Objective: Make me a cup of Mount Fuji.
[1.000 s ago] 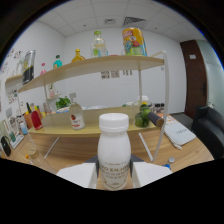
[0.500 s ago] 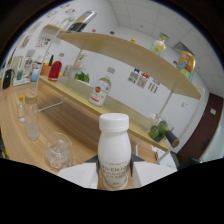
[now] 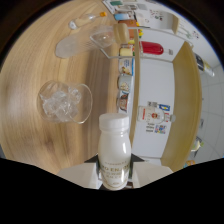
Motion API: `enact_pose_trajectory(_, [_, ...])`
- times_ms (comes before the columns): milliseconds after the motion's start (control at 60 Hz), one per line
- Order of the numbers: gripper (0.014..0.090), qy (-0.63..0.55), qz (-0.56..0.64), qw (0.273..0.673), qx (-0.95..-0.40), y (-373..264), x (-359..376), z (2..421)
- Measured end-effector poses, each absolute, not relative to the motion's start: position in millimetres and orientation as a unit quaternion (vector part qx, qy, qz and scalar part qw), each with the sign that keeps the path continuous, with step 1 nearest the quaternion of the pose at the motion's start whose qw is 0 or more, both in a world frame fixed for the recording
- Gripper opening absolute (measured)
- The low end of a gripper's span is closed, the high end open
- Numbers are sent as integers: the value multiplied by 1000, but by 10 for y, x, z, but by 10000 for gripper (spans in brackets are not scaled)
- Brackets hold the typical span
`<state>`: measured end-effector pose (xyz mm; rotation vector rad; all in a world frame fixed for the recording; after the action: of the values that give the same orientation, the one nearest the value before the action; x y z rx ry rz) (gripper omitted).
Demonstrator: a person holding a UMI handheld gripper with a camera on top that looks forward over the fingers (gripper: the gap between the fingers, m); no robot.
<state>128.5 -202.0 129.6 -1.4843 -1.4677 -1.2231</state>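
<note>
Here your gripper (image 3: pixel 114 172) is clamped on the white bottle (image 3: pixel 114 150), one finger pressing each side of its label, cap pointing forward along the fingers. The glass of ice (image 3: pixel 64 102) stands on the wooden table (image 3: pixel 30 60), just ahead of the cap and off to its left. The bottle's long axis runs past the glass rather than at it, so you would likely need to swing left before tipping. Two empty clear cups (image 3: pixel 82 42) lie farther beyond
</note>
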Motion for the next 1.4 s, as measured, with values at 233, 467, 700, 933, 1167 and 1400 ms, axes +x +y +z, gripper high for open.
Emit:
enact_pose_trajectory(233, [475, -629, -520, 294, -498, -2003, 1211, 1261])
enact_pose_trajectory(467, [473, -622, -511, 310, -505, -2020, 1133, 1340])
enact_pose_trajectory(700, [478, -483, -327, 501, -640, -2216, 821, 1790])
enact_pose_trajectory(933, [479, -232, -83, 639, -728, -2278, 813, 2249])
enact_pose_trajectory(1167, [478, -61, 6, 619, -783, -2097, 1179, 1559])
enact_pose_trajectory(1400, [476, -28, 27, 568, -822, -1970, 1344, 771])
